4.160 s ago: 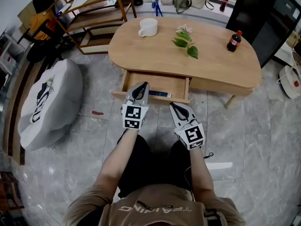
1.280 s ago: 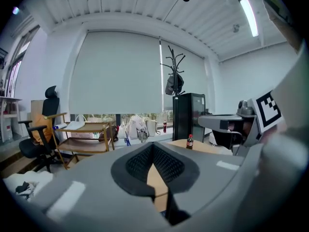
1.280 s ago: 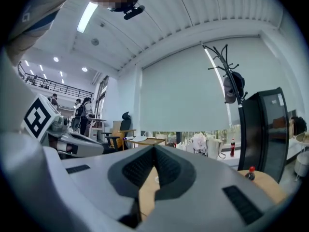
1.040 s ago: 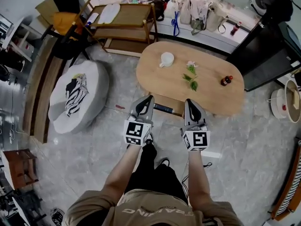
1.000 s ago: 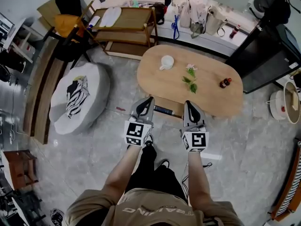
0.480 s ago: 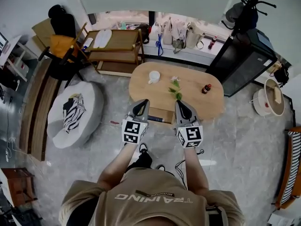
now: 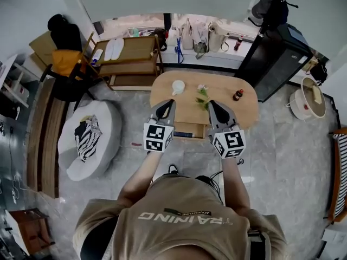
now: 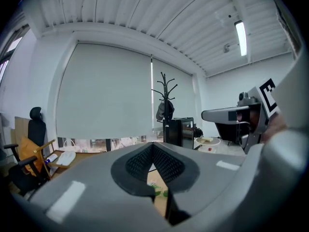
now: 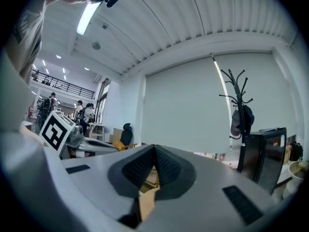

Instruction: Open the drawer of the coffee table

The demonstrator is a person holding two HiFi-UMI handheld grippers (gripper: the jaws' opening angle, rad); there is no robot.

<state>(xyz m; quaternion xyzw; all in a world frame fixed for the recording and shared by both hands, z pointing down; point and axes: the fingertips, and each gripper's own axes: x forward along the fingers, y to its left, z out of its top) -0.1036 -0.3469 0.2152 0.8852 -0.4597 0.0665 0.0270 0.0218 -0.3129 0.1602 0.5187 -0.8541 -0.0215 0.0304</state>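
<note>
Grey marble floor [image 7: 303, 167] runs to a white blind [image 8: 104, 95] and coat stand [image 8: 162, 88].

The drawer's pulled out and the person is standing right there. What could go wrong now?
1. The light wooden drawer sticks out of the oval wooden coffee table toward the person, so a step forward might bang a shin on it.
2. A bump on the table could tip the small dark bottle with a red cap, which stands near the table's right end.
</note>
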